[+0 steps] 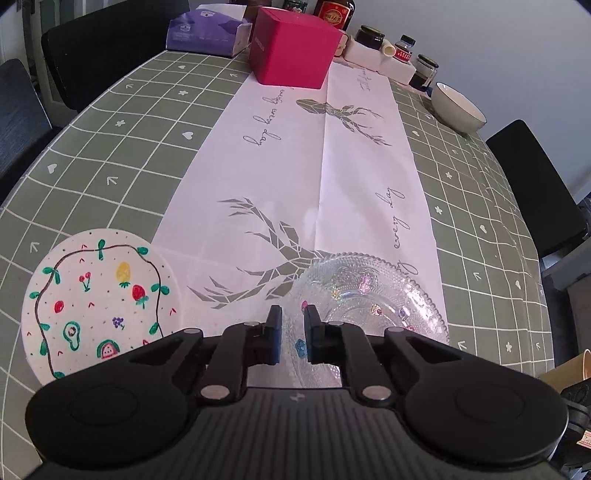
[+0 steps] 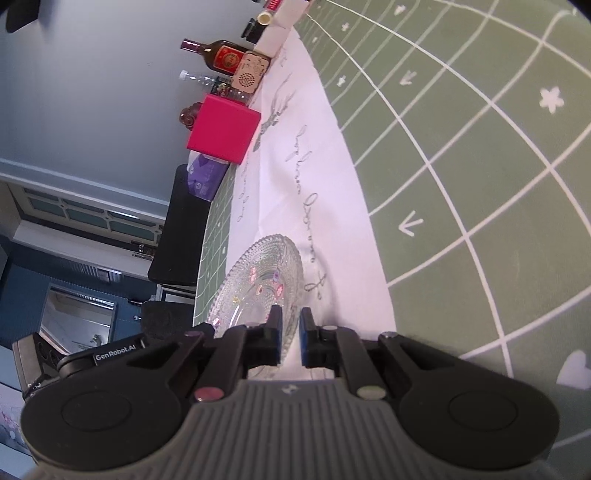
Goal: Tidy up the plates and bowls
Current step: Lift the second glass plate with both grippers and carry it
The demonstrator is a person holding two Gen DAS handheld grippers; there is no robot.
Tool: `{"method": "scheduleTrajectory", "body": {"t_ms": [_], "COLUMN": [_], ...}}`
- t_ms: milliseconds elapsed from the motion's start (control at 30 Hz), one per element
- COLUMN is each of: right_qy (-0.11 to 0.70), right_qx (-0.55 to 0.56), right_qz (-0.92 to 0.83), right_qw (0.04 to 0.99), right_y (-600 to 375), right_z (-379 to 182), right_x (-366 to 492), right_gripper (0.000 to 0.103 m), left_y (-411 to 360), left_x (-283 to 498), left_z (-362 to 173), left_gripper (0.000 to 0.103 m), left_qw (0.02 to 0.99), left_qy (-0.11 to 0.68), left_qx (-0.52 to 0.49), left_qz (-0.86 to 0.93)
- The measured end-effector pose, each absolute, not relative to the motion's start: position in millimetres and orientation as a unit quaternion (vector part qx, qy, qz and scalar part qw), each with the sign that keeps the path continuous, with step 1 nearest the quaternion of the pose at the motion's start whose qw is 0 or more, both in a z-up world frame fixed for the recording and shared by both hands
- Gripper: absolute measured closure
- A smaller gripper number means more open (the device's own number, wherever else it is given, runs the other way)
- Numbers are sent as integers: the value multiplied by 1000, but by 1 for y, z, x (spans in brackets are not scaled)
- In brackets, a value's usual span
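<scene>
A clear glass plate (image 1: 369, 295) with small coloured decals lies on the white runner (image 1: 332, 166). My left gripper (image 1: 291, 325) is shut on its near rim. In the right wrist view the same glass plate (image 2: 258, 277) looks tilted, one side raised off the runner. My right gripper (image 2: 291, 330) is shut on another part of its rim. The left gripper's housing (image 2: 85, 356) shows at the plate's far side. A white plate with fruit drawings (image 1: 99, 299) lies flat to the left of the glass plate. A white bowl (image 1: 458, 107) stands at the far right.
A pink box (image 1: 295, 48), a purple tissue pack (image 1: 207, 33) and several jars and bottles (image 1: 402, 48) line the far end of the green checked tablecloth (image 1: 110, 155). Black chairs (image 1: 535, 184) stand at both sides. A paper cup (image 1: 586, 365) sits at the right edge.
</scene>
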State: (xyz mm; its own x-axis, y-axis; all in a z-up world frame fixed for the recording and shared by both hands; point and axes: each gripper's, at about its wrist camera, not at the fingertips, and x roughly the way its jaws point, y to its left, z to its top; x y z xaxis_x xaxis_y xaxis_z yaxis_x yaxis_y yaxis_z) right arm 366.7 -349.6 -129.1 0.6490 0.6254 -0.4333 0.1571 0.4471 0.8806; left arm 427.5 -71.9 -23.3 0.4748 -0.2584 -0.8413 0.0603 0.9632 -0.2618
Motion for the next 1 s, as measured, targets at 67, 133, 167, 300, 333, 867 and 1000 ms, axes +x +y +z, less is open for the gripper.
{"method": "scheduleTrajectory", "body": {"t_ms": [67,133,167,300,333,867,1000], "right_qy": [387,392,397,416,417,433,423], "right_qx": [503,501,498,472,472,466,481], "right_qz": [155,152,148,146,143,143,141], "right_qw": [757,757,757,763,763,758,755], "right_y": [-352,-354,-354,-347,-346,-317,-312], "right_z": [-123,-118,-115,-95,-91,-19,-10], "right_x": [360,354,352,342,338,251,207], "right_gripper": [96,96,96,96,96,96,96], "left_y": [-70,-68,-68,-59,-56,-4,4], "left_x": [424,416,412,393,388,283,253], "left_z": [-22,-20,-18,-10,-7,48,51], "left_gripper": [90,90,90,90,90,90,90], "left_qw": [846,844,844,839,838,837,829], "left_qy": [512,512,511,515,517,495,503], "left_qx": [-107,-109,-109,-119,-121,-177,-171], "left_qz": [-103,-116,-120,-125,-129,-152,-176]}}
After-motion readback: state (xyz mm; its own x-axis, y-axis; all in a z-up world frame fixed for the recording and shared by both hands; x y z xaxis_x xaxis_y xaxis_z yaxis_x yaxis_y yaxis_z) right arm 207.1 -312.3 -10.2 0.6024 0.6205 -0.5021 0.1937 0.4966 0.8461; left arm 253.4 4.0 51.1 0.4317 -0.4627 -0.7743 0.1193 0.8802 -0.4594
